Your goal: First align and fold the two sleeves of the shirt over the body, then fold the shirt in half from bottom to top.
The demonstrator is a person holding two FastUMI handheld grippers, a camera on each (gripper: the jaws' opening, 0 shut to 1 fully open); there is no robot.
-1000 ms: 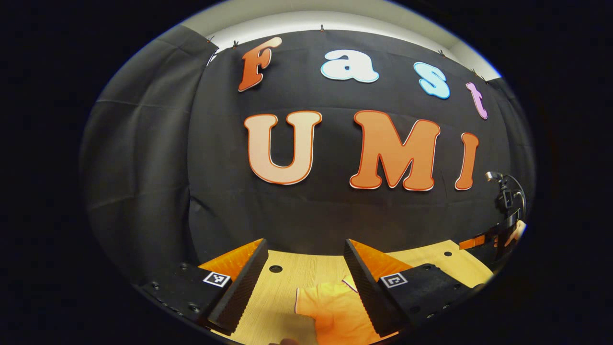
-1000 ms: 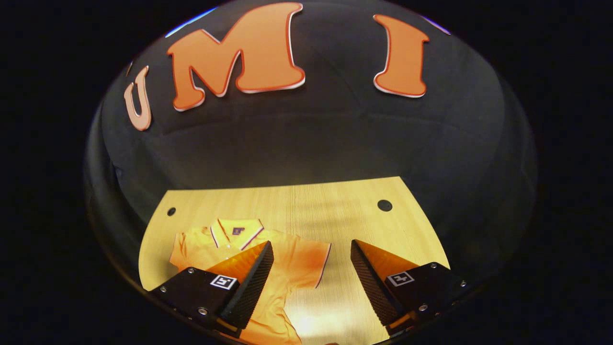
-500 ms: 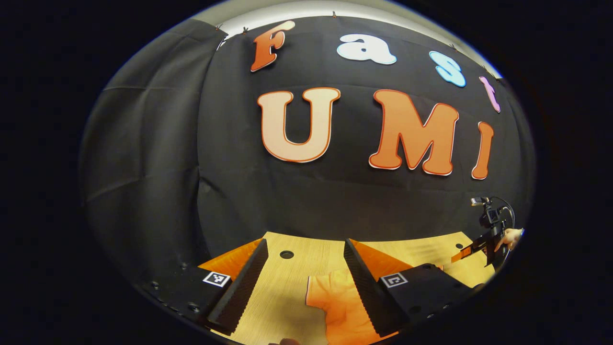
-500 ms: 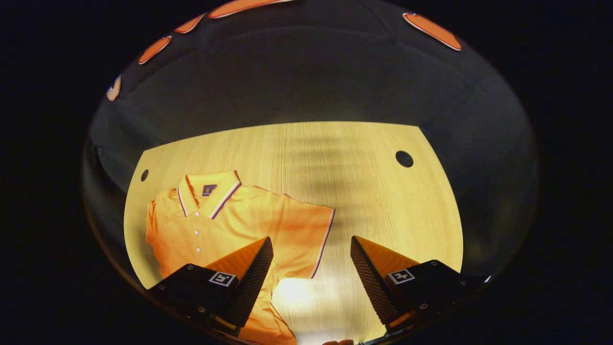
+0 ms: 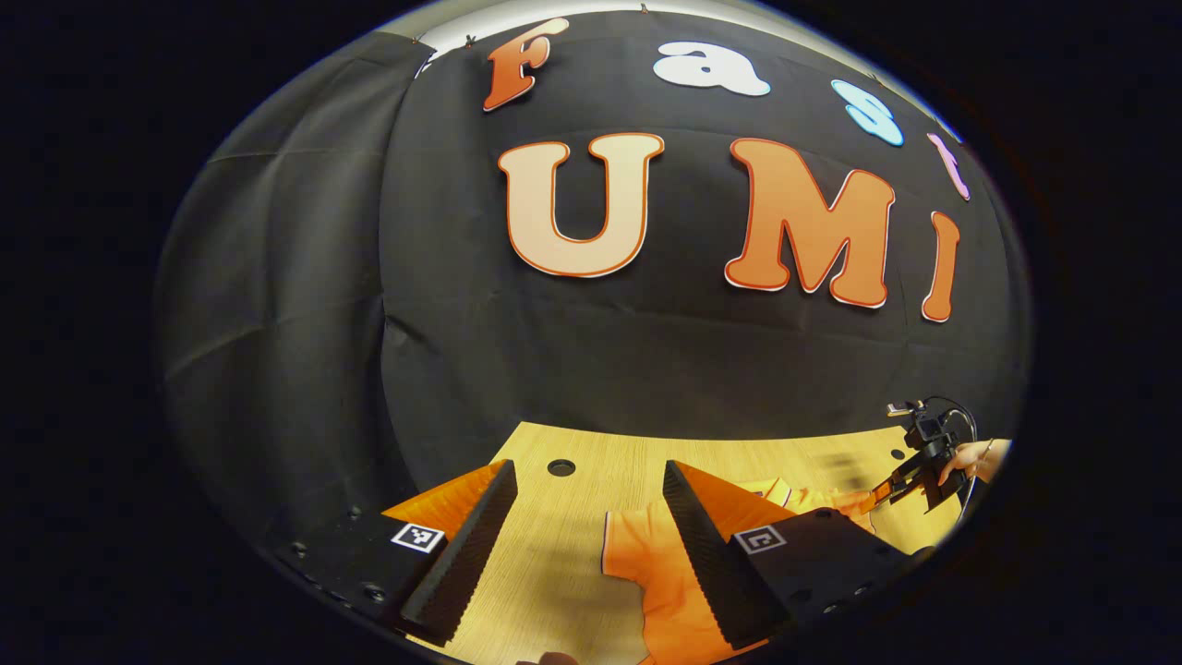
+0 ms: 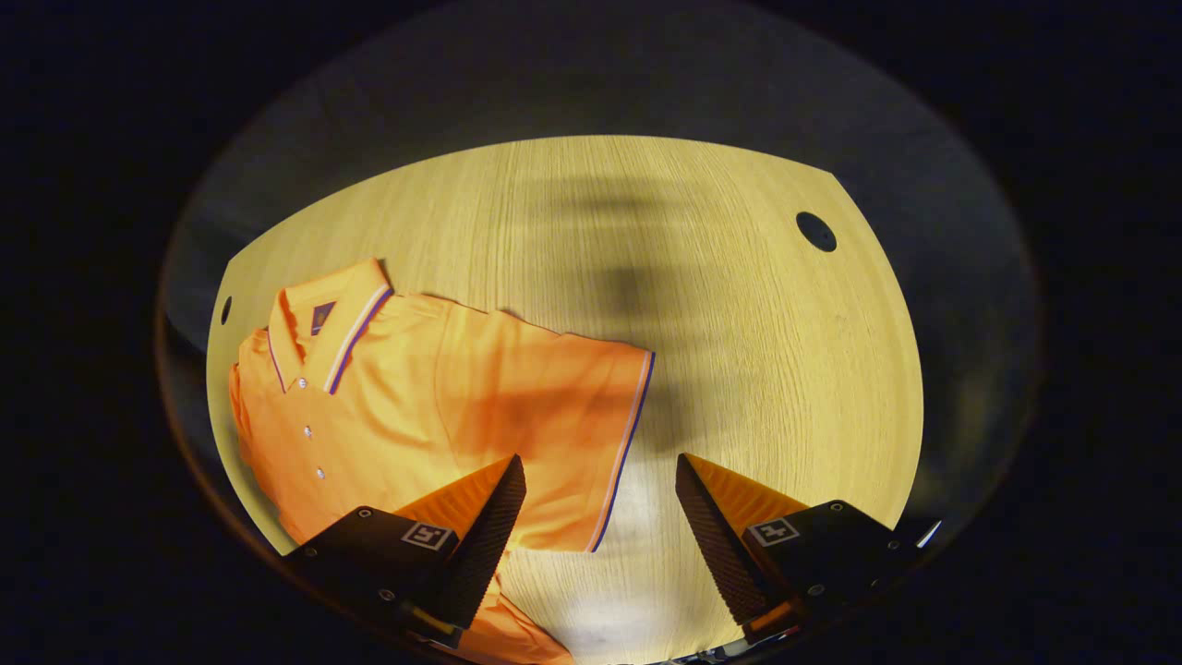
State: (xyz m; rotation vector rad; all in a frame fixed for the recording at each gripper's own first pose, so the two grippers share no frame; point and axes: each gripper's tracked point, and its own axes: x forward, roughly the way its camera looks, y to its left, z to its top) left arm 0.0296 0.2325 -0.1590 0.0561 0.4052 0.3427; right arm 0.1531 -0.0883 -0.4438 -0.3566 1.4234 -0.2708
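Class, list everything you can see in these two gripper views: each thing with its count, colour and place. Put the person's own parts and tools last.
Shirt: one, orange polo with striped trim on collar and sleeve hem, lying flat on the table, sleeves not yet folded.
Shirt buttons: a few, pale, down the placket below the collar.
Table: one, light wood, under the shirt.
Table holes: at least two, dark and round, near the far corners.
Booth wall: black cloth, behind the table.
Hand: one, at the far right of the left gripper view, holding the right tool.
Left tool: one, open, above the shirt's sleeve edge.
Right tool: one, open, above the other sleeve's hem.
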